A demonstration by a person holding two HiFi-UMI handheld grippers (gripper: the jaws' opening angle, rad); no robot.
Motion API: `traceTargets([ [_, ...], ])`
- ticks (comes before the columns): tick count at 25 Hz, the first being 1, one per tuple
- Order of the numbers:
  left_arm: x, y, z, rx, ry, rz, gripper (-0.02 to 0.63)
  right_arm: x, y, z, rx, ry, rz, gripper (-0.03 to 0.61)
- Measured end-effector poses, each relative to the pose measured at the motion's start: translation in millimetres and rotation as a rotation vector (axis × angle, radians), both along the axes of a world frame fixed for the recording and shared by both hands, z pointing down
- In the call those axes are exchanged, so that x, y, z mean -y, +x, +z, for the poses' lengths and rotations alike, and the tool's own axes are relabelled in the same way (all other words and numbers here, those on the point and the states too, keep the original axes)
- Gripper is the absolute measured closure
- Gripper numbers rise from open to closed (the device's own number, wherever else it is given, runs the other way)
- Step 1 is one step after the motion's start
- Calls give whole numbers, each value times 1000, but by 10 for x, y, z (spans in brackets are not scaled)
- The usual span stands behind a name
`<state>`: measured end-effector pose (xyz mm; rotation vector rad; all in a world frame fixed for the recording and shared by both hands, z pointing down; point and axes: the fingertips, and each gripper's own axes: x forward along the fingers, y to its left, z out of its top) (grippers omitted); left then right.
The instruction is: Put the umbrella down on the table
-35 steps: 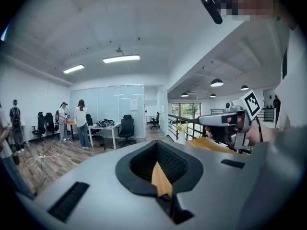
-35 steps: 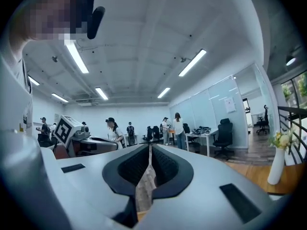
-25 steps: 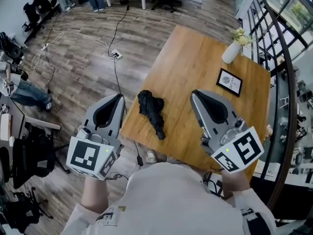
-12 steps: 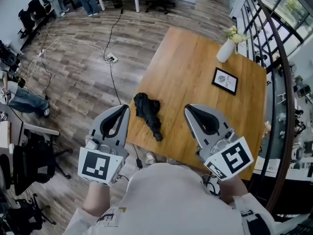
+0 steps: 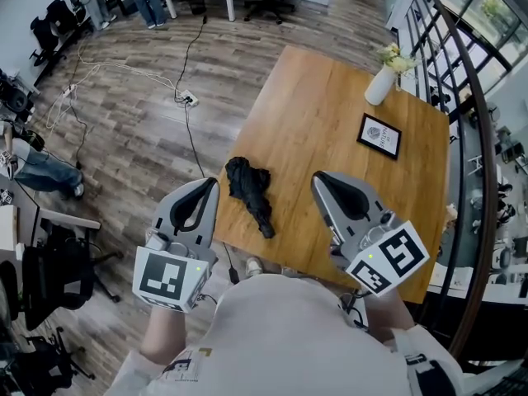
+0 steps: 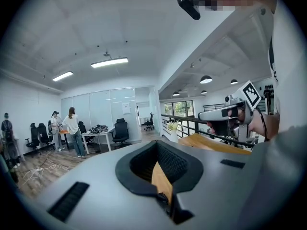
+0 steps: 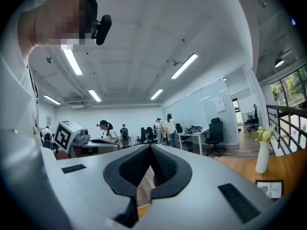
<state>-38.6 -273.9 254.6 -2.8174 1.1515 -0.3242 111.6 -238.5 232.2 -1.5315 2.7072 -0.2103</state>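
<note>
Head view looks steeply down on the folded black umbrella (image 5: 252, 193), which lies on the near left corner of the wooden table (image 5: 330, 106), close to its edge. Neither gripper touches it. The left gripper (image 5: 208, 185) hovers just off that corner above the floor, the right gripper (image 5: 323, 180) hovers above the table's near edge, and the umbrella lies between the two.

Neither gripper view catches the umbrella. Left gripper view shows its own jaws pressed together at the tips and empty, with a strip of table wood visible through the hollow behind them. It also shows people (image 6: 72, 128) standing by desks in the background.

Right gripper view shows its jaws closed and empty too. At its right edge a white vase (image 7: 262, 158) of flowers and a small framed picture (image 7: 268, 188) stand side-on. Head view shows both from above, at the table's far end.
</note>
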Motion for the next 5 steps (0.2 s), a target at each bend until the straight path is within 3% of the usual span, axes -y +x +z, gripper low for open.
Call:
traceTargets([
  [5, 18, 43, 6, -1, 5, 0, 597, 58, 82, 36, 34, -2, 21, 551],
])
